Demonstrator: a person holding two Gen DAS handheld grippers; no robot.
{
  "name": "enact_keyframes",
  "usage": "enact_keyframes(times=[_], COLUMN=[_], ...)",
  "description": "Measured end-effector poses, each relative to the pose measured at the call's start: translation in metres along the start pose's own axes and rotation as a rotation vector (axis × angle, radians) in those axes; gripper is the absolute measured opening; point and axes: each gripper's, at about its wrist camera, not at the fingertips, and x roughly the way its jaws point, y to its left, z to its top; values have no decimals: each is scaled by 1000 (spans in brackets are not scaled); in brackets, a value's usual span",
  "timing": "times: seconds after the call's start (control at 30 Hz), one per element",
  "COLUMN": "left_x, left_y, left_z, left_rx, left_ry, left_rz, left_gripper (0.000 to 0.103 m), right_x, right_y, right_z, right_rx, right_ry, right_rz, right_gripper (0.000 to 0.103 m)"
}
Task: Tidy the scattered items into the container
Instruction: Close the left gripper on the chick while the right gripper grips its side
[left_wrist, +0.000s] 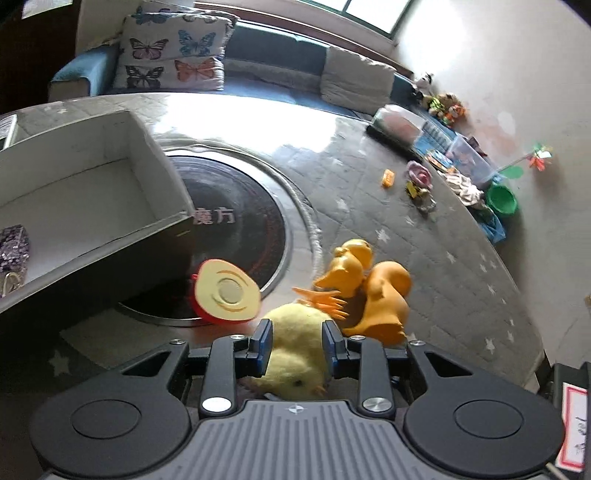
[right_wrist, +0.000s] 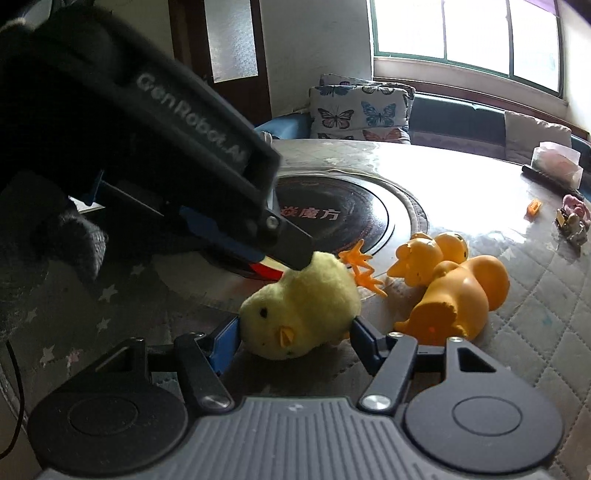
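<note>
The plush chick (right_wrist: 301, 314) lies on the table (right_wrist: 535, 295), at 4 o'clock from the box (left_wrist: 92, 192). It seems light and soft. Both the left gripper (left_wrist: 297, 345) and the right gripper (right_wrist: 295, 341) straddle its body with jaws spread; take the middle.

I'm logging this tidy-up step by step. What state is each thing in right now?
Plush chick: on its side on the table, between both grippers' fingers.
Left hand-held gripper: open, fingers either side of the chick.
Right hand-held gripper: open, fingers flanking the chick.
Orange rubber ducks: toppled on the table.
White box: open-topped, nearly empty.
Red toy half: tilted beside the box.
</note>
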Motion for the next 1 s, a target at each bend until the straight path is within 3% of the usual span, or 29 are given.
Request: enact_keyframes(times=[0.4,0.63,0.87,1.0], left_x=[23,25,26,30], left_y=[-9,0,6,10], left_z=[12,11,18,21], left_rx=[27,-36,-87,-103], left_ry=[24,41,53,57], left_rz=[16,-19,-27,-41], left_gripper=[35,38,38,40], right_x=[4,6,4,2], right_y=[-7,-17,-18,-18], right_z=[-2,-2,-4,-5], right_rx=[64,138,130,123], right_ry=[2,-4,-3,-2], right_rz=[7,12,21,25], right_gripper=[67,67,55,54])
